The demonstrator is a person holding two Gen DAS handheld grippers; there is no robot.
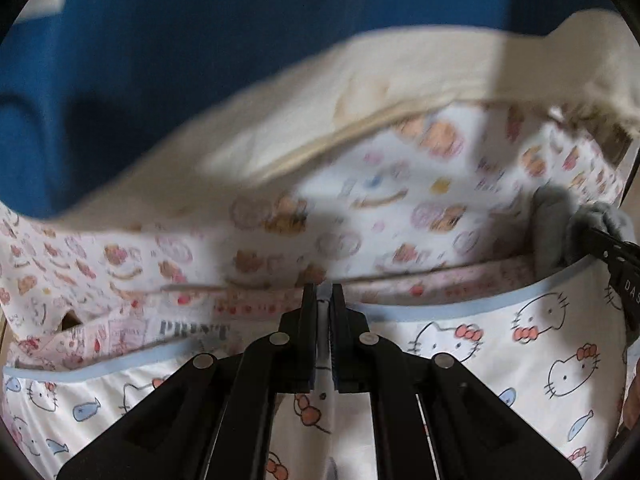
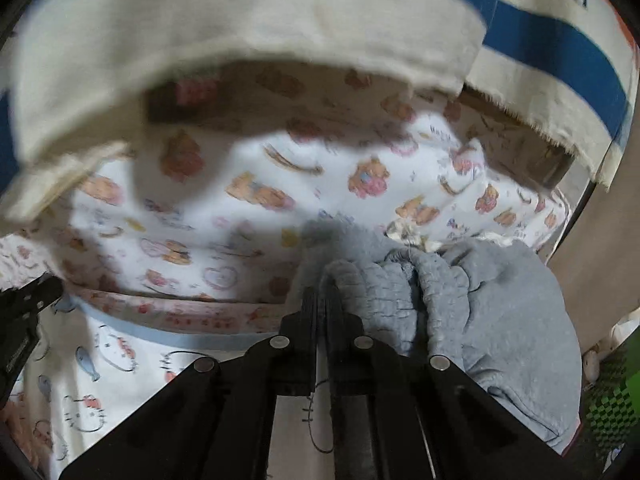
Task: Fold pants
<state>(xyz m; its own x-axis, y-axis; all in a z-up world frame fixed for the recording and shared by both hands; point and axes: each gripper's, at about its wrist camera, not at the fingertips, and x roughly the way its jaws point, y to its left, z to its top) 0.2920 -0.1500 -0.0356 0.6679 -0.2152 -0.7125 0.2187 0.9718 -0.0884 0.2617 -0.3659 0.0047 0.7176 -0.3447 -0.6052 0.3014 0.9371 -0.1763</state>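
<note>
Left gripper [image 1: 324,300] is clamped on a blue-trimmed edge of Hello Kitty print fabric [image 1: 500,344], a sliver of cloth visible between the closed jaws. Right gripper [image 2: 322,300] is pinched on the gray sweatpants [image 2: 500,312] at the gathered waistband, which bunches to its right. From the left wrist view the gray bunch sits far right. Both grips look spread along one edge, probably to lift and carry it over for a fold. Bear-print fabric [image 2: 280,200] lies beyond, with a cream cloth [image 2: 240,20] and blue cloth [image 1: 200,40] farther off. Frames blurred; whether the Kitty fabric belongs to the pants, can't tell.
</note>
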